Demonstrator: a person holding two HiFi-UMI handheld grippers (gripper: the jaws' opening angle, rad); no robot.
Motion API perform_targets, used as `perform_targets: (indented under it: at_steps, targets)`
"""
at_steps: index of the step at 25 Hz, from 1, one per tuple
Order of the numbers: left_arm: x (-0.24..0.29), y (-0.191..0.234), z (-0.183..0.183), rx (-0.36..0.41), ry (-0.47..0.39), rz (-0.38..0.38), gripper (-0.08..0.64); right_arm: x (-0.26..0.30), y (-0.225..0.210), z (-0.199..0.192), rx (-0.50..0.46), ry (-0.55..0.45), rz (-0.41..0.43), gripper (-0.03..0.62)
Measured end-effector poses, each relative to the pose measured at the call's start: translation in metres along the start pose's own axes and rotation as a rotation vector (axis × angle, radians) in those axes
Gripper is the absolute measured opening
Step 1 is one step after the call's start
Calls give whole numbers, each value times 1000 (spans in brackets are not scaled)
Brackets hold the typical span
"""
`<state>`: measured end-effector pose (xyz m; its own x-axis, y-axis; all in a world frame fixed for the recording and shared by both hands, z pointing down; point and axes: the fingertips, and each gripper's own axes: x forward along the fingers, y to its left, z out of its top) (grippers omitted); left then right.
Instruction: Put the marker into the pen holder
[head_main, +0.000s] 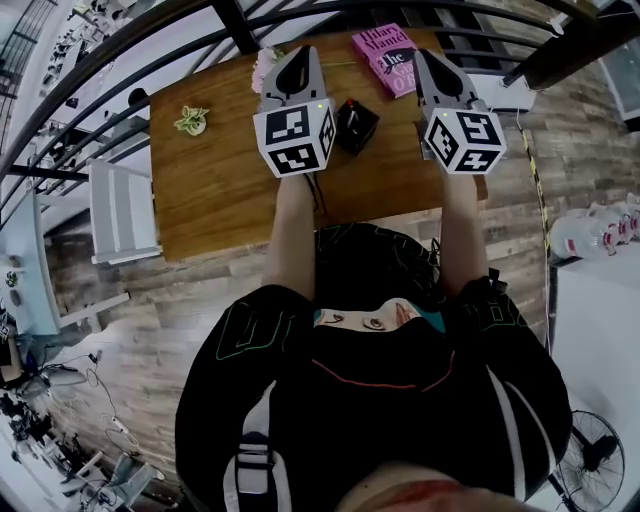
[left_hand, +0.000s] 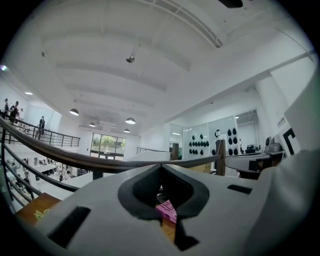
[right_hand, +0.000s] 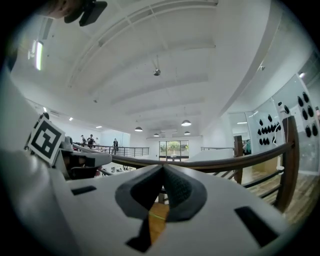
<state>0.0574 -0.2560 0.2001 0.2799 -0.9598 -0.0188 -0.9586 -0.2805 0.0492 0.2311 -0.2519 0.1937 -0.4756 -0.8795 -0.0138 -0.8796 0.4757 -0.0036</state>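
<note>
A wooden table fills the middle of the head view, with a dark railing curving past its far edge. The person in a black jacket stands at the near edge, both forearms stretched over the tabletop. A white chair stands just off the left edge.

The left gripper hangs over the middle of the table, pointing at the far edge. In its own view the jaws meet at their tips with nothing held between them. The right gripper is held over the right part of the table. Its jaws are likewise pressed together and empty.

A pink book lies flat at the far right corner, and a sliver of it shows through the gap behind the left gripper's jaws. The black pen holder stands between the two grippers, nearer the left one and apart from both. A small potted plant sits near the far left corner. A small red tip pokes up at the holder's far rim, seemingly the marker, though it is too small to be sure.
</note>
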Motion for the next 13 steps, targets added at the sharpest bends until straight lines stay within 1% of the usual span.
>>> perform_targets:
  at_steps: [7, 13]
  targets:
    - [-9, -10, -4, 13, 2, 20, 8, -11, -2, -7, -3, 11, 23, 5]
    - [-16, -19, -9, -12, 14, 31, 9, -23, -4, -7, -7, 15, 38, 5]
